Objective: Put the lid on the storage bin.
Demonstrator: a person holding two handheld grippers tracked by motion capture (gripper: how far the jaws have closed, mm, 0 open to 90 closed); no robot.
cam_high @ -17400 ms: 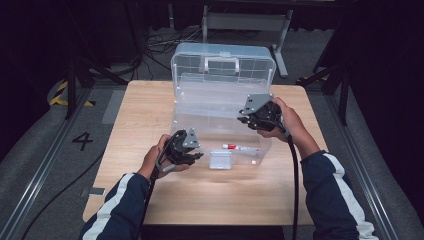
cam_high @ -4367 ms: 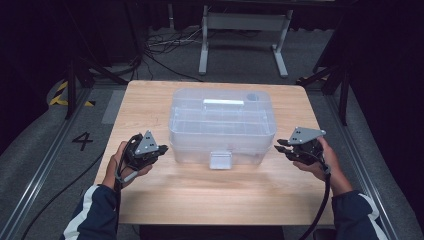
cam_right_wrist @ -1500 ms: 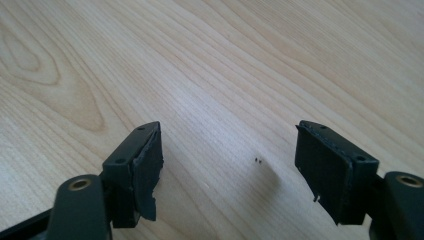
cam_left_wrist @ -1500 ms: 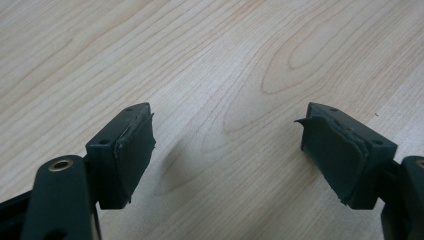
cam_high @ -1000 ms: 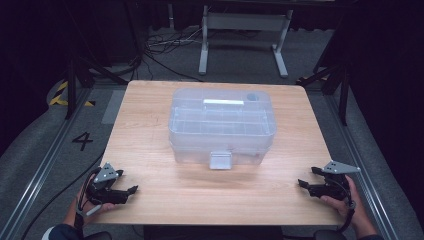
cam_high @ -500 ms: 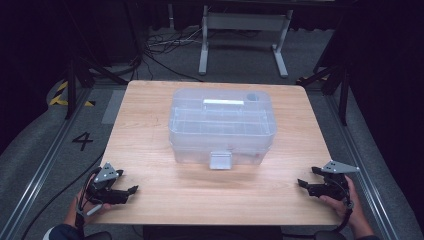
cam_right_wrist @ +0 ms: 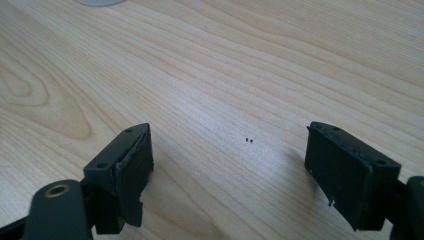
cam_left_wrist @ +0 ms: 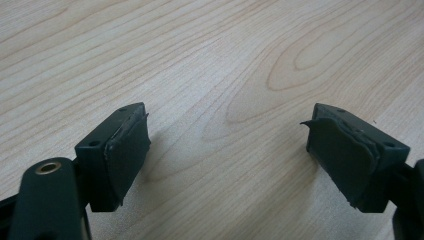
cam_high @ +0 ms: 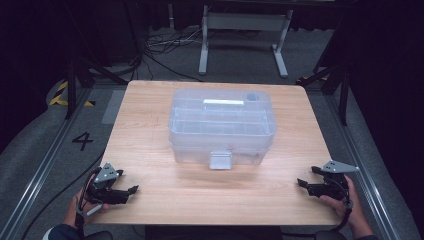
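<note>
- The clear plastic box (cam_high: 222, 125) sits shut in the middle of the table (cam_high: 150, 115), far ahead of both claws and between them.
- The left claw (cam_high: 131, 190) rests low at the near left corner. Its two black pads (cam_left_wrist: 127, 150) stand wide apart with just bare wood between them.
- The right claw (cam_high: 301, 183) rests at the near right corner. It is wide open too and holds nothing.
- The box's small front latch (cam_high: 220, 160) faces the claws.
- What could go wrong: the box looks light and smooth. If one claw pushes it alone, it could slide away or turn.
- A claw that comes in too low could bump the table edge.
</note>
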